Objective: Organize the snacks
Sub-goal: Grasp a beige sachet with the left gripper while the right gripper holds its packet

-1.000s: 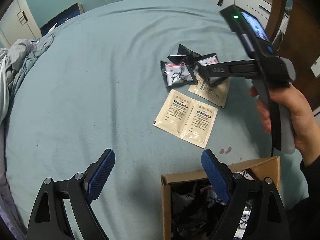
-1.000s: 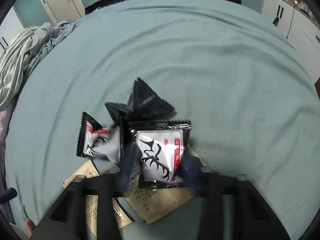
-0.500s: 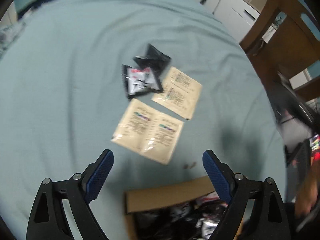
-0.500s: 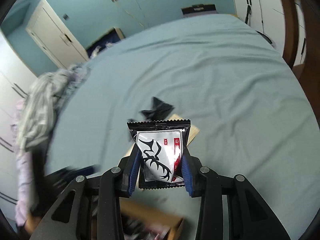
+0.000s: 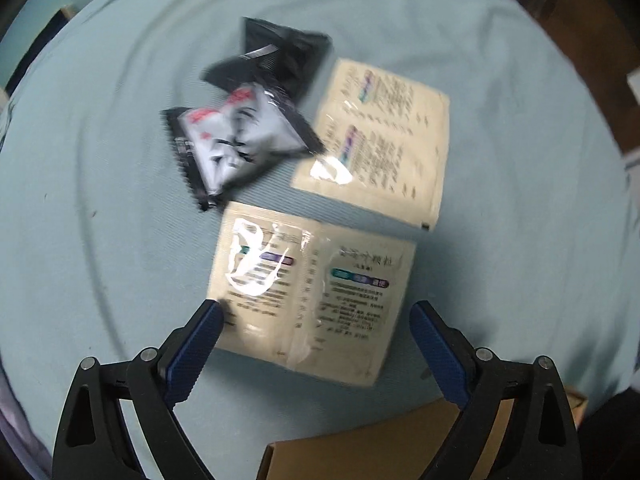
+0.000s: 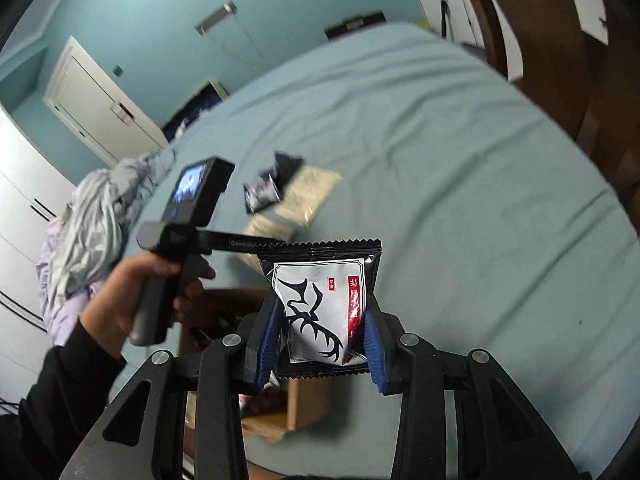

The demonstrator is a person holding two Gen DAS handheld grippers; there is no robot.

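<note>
The right gripper (image 6: 320, 344) has its blue fingers (image 6: 269, 340) clamped on a black-and-white antler-print snack packet (image 6: 320, 300), held up above the open cardboard box (image 6: 308, 404). The left gripper (image 5: 316, 344) hovers low over the teal bedsheet (image 5: 100, 240), its fingers (image 5: 192, 352) spread wide apart on either side of a cream twin sachet (image 5: 312, 296). Just beyond lies a second cream sachet (image 5: 384, 140), beside another antler-print packet (image 5: 236, 140) and a plain black packet (image 5: 284, 56). Crumpled grey laundry (image 6: 92, 220) sits at the bed's far edge.
</note>
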